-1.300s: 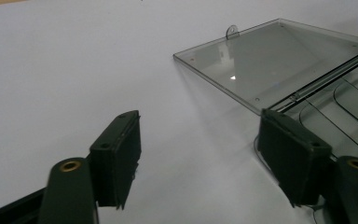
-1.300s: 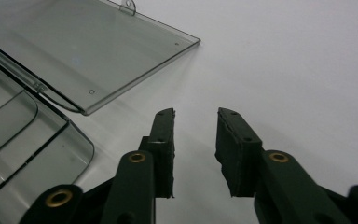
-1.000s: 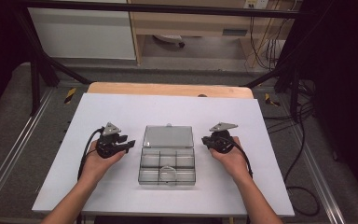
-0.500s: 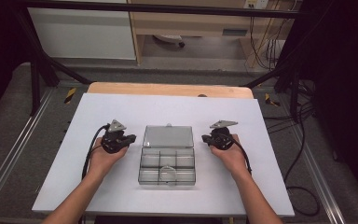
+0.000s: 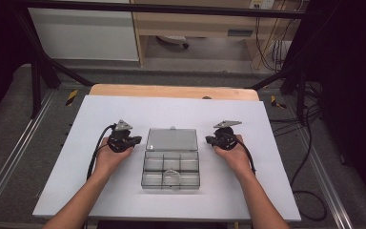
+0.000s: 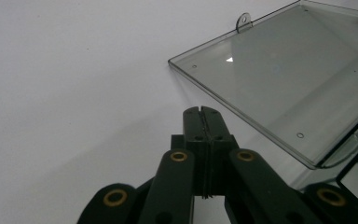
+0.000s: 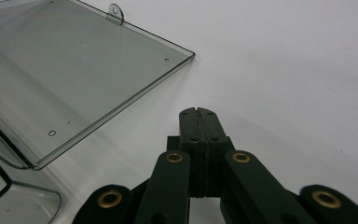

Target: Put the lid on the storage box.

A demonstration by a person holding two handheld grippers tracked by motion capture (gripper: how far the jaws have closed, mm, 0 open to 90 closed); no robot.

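Between both grippers, clear box [image 5: 171, 164] lies lengthwise, lid [image 5: 171, 139] opened away.

In your high view, whatever lies in the box [image 5: 170, 171] compartments is too small to tell. Your left gripper view cuts the lid [image 6: 289, 79] off at the right edge; your right gripper view cuts it off at the left.

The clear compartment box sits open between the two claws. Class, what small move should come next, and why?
Probably open the left claw and ease it toward the lid edge. Both it and the right claw have their jaws pressed together, gripping nothing, beside the clear box, whose lid lies folded back on the white table. A shut claw cannot take hold of the lid.
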